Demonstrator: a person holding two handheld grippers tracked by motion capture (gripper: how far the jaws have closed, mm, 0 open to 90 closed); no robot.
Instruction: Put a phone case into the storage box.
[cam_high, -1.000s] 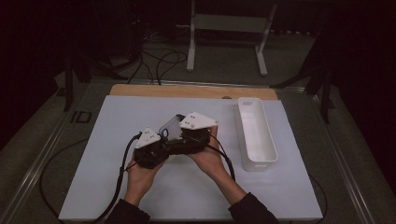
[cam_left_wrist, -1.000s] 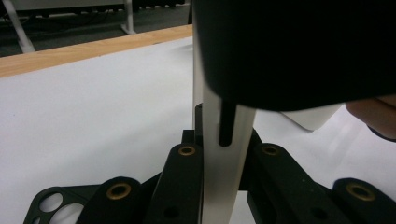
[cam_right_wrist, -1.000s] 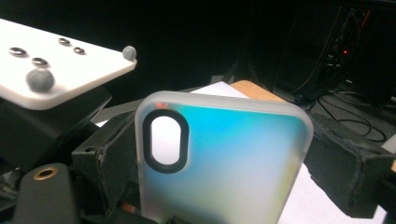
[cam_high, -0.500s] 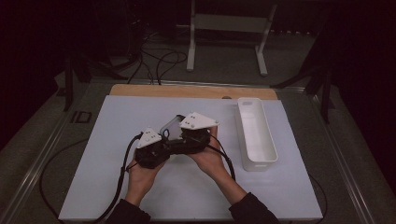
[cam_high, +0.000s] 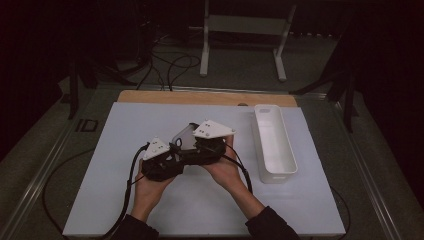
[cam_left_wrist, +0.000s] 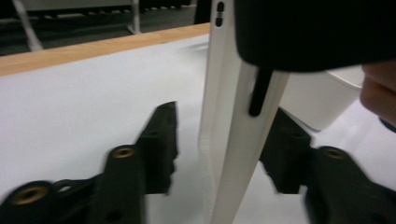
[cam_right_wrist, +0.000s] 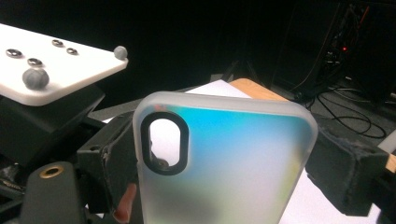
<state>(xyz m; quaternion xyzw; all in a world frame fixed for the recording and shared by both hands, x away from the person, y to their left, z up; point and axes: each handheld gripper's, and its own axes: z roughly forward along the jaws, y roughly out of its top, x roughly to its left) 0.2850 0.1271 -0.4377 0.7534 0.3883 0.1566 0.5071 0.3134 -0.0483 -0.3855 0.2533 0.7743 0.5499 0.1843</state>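
The left gripper (cam_left_wrist: 219, 154) has just been opening, its 2 jaws now apart from the phone case (cam_left_wrist: 229, 116) between them. The right gripper (cam_right_wrist: 229, 163) clamps the case by its edges above the table (cam_high: 125, 125), near the white bin (cam_high: 274, 145); the handover to the right looks done.

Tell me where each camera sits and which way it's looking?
High view: above the person's table edge, looking forward and down at the table, tray, left hand and right hand.
Left gripper view: on the left gripper, looking along its jaws, just opening, phone case edge-on between them, untouched.
Right gripper view: on the right gripper, facing the case's flat back, clamped in its jaws.
Shared: both gripper views show the case.
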